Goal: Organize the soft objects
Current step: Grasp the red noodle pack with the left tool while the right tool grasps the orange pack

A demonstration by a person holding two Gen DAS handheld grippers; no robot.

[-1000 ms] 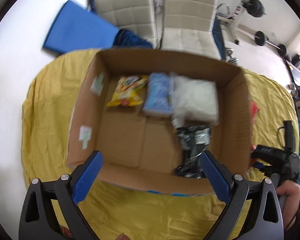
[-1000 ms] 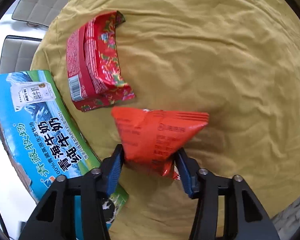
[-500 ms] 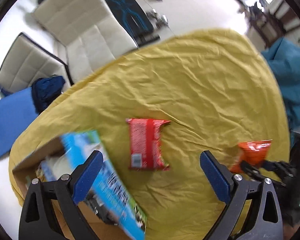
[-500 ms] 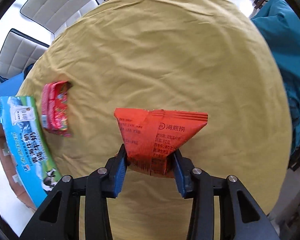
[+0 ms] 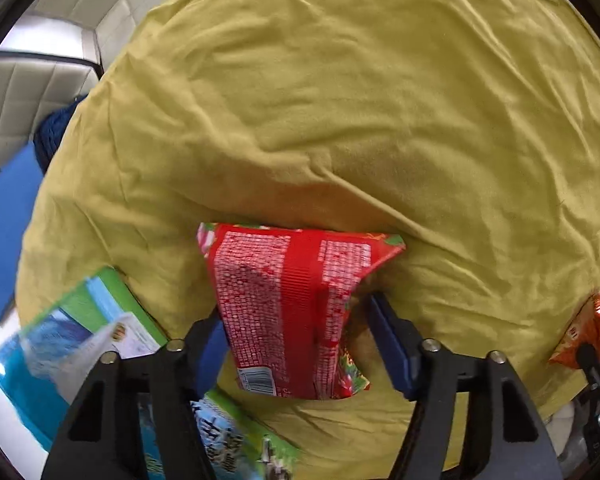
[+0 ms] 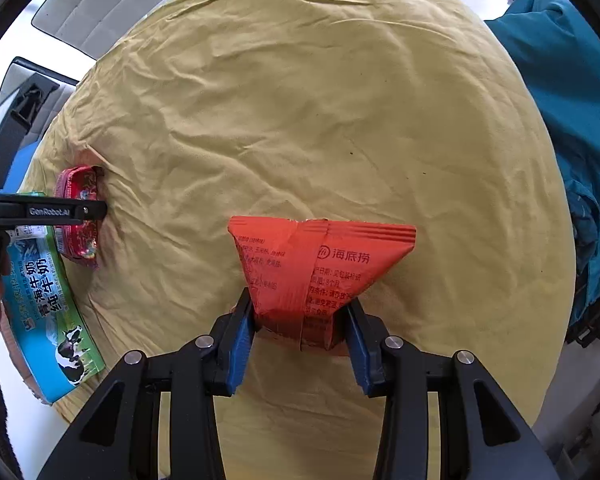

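Observation:
A red snack packet (image 5: 292,312) lies on the yellow tablecloth (image 5: 340,100), between the fingers of my left gripper (image 5: 300,340). The jaws are open around it, with a gap at the right finger. It also shows at the left of the right wrist view (image 6: 78,212), with the left gripper (image 6: 48,211) over it. My right gripper (image 6: 300,332) is shut on an orange packet (image 6: 316,272) and holds it above the cloth. That packet shows at the right edge of the left wrist view (image 5: 588,332).
The milk carton box (image 6: 48,304), blue and green on its outer side, stands at the table's left edge, just left of the red packet (image 5: 80,336). White chairs (image 6: 100,4) stand beyond the table. A teal cloth (image 6: 572,100) lies to the right.
My left gripper has swung from over the box down to the red packet, which now sits between its fingers. My right gripper still holds the orange packet, raised.

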